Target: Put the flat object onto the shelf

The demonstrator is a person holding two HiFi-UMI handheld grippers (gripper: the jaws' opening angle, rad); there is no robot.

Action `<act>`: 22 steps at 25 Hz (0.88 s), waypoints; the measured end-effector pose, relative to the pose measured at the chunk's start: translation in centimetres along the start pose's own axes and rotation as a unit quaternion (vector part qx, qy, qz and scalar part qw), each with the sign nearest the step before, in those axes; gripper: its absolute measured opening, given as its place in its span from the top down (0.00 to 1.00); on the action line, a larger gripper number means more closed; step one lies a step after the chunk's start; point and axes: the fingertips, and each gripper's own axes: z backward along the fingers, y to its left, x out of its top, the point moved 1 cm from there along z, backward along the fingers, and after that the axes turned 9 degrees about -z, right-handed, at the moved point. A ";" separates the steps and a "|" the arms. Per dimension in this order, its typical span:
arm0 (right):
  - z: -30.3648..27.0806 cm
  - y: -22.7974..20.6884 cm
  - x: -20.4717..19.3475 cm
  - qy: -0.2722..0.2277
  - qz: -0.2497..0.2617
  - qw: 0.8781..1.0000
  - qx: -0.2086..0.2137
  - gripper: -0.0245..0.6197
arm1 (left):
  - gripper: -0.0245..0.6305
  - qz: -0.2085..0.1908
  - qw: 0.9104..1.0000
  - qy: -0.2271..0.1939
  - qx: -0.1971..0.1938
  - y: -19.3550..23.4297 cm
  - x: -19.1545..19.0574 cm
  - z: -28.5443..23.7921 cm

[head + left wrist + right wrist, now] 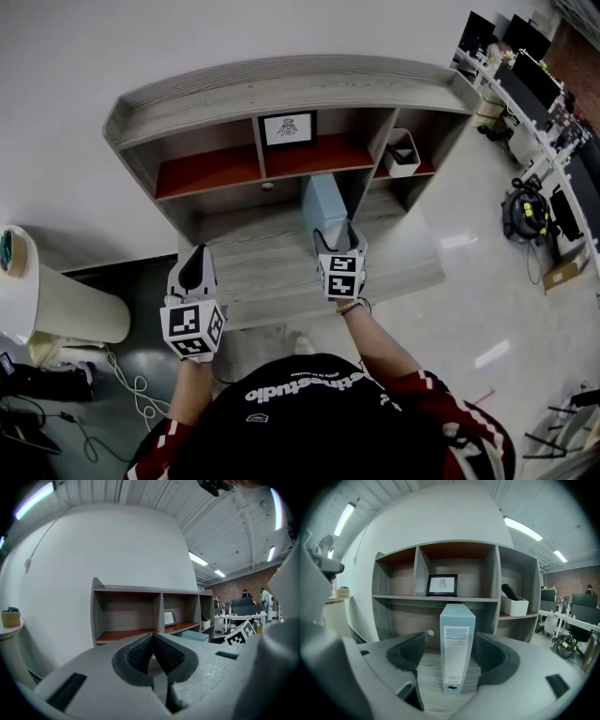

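A light blue file box (325,200) (457,648) stands upright on the wide lower board of the grey wooden shelf unit (281,89) (436,597), spine toward me. My right gripper (338,236) (453,659) is open right in front of it. The box's spine shows between the two pads with a gap on each side. My left gripper (194,268) (153,652) is shut with nothing in it, held to the left, short of the shelf's front edge (126,634).
A framed picture (287,129) (442,584) stands in the middle upper compartment, and a white bin (403,155) (514,605) in the right one. A small round knob (430,633) lies behind the box. A white round table (37,300) is at left, desks with monitors (534,75) at right.
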 end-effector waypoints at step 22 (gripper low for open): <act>13.0 2.0 -1.0 -0.017 -0.016 0.999 -0.024 0.44 | 0.95 0.022 0.998 -0.028 -0.046 -1.7 -0.6 8.3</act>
